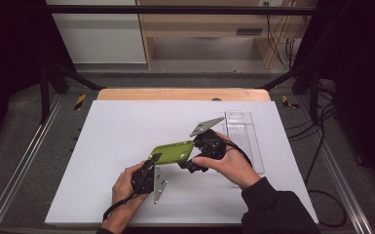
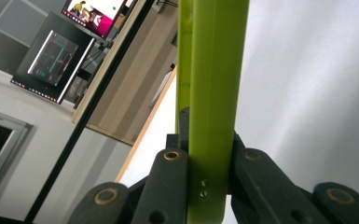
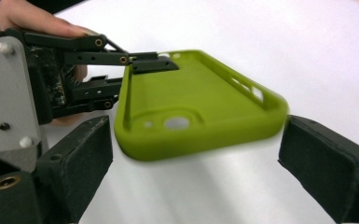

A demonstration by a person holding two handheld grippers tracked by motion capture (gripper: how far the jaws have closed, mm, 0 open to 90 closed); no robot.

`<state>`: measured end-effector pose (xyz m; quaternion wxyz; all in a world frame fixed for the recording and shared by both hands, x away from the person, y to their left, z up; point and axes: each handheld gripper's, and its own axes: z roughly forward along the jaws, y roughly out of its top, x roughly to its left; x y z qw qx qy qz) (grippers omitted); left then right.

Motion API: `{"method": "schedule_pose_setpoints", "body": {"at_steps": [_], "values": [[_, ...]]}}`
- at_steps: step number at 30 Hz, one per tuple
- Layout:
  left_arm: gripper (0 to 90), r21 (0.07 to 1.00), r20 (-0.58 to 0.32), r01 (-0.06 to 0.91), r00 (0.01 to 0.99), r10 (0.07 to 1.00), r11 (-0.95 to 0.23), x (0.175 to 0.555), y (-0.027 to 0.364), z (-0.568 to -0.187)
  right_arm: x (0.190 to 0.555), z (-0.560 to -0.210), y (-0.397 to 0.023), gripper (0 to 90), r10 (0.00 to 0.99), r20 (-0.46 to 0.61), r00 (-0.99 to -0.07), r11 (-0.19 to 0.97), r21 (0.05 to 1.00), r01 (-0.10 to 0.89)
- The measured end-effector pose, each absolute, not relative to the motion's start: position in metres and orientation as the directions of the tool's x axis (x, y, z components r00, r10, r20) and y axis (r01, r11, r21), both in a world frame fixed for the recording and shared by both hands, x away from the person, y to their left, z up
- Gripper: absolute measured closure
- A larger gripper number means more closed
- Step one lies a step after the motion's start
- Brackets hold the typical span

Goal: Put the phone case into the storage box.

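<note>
We hold a green phone case (image 1: 172, 151) above the white surface (image 1: 117, 146), near its middle, between our two grippers. Left gripper (image 1: 152, 163): clamped on one end of the case; in the left gripper view the case edge (image 2: 213, 107) runs straight up between the shut jaws. Right gripper (image 1: 194, 161): jaws spread wide, one on each side of the case's other end, not touching it as far as we can tell. In the right gripper view the case (image 3: 200, 107) lies open side up, camera hole towards us, and the left gripper (image 3: 140, 63) pinches the far rim. A clear plastic tray (image 1: 243, 136) lies on the surface just beyond our right hand (image 1: 229, 163).

Judgement: this is a handover or a two-handed hold, with the right grip not yet made. To do it well we should keep the left hold steady, centre the case between the right pads, close squarely on the side walls, then release the left. The soft case may flex or twist if squeezed off-centre.
</note>
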<state>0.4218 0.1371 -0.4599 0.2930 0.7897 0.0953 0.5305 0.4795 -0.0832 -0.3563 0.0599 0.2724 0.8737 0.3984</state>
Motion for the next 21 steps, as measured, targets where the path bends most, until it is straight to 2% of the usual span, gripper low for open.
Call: {"method": "schedule_pose_setpoints", "body": {"at_steps": [3,6,7,8,11,12,14,18,19,20,21], "values": [[85.9,0.583,0.764,-0.146,0.432,0.479,-0.799,0.423,0.141,-0.460,0.472,-0.358,-0.090,9.0,0.524,0.089,-0.847,0.501,0.772,0.391],[85.8,0.604,0.738,-0.107,0.449,0.504,-0.790,0.425,0.145,-0.457,0.464,-0.367,-0.098,10.9,0.535,0.118,-0.836,0.404,0.834,0.376],[85.8,0.621,0.725,-0.101,0.452,0.520,-0.777,0.425,0.146,-0.456,0.464,-0.367,-0.098,10.9,0.535,0.118,-0.836,0.404,0.834,0.376],[85.9,0.671,0.677,-0.081,0.469,0.566,-0.737,0.426,0.150,-0.453,0.461,-0.375,-0.101,10.7,0.549,0.119,-0.827,0.370,0.853,0.368],[85.9,0.700,0.643,-0.054,0.481,0.596,-0.712,0.427,0.154,-0.451,0.458,-0.382,-0.105,12.3,0.582,0.114,-0.805,0.330,0.872,0.361],[85.9,0.738,0.596,-0.030,0.496,0.631,-0.674,0.429,0.157,-0.451,0.457,-0.390,-0.108,11.3,0.596,0.130,-0.792,0.284,0.889,0.360],[85.9,0.752,0.577,-0.020,0.503,0.644,-0.659,0.429,0.158,-0.451,0.456,-0.393,-0.110,11.3,0.605,0.133,-0.785,0.268,0.894,0.358],[85.9,0.820,0.475,0.019,0.534,0.699,-0.572,0.428,0.166,-0.447,0.454,-0.406,-0.113,10.4,0.634,0.151,-0.758,0.183,0.924,0.337],[85.9,0.820,0.475,0.019,0.534,0.699,-0.572,0.428,0.166,-0.447,0.454,-0.408,-0.113,10.3,0.641,0.147,-0.753,0.172,0.929,0.328],[85.9,0.851,0.421,0.038,0.550,0.722,-0.525,0.427,0.169,-0.445,0.453,-0.410,-0.112,10.0,0.650,0.146,-0.746,0.162,0.932,0.324],[85.9,0.851,0.421,0.038,0.550,0.722,-0.525,0.427,0.169,-0.445,0.453,-0.410,-0.112,10.0,0.650,0.146,-0.746,0.162,0.932,0.324]]}}
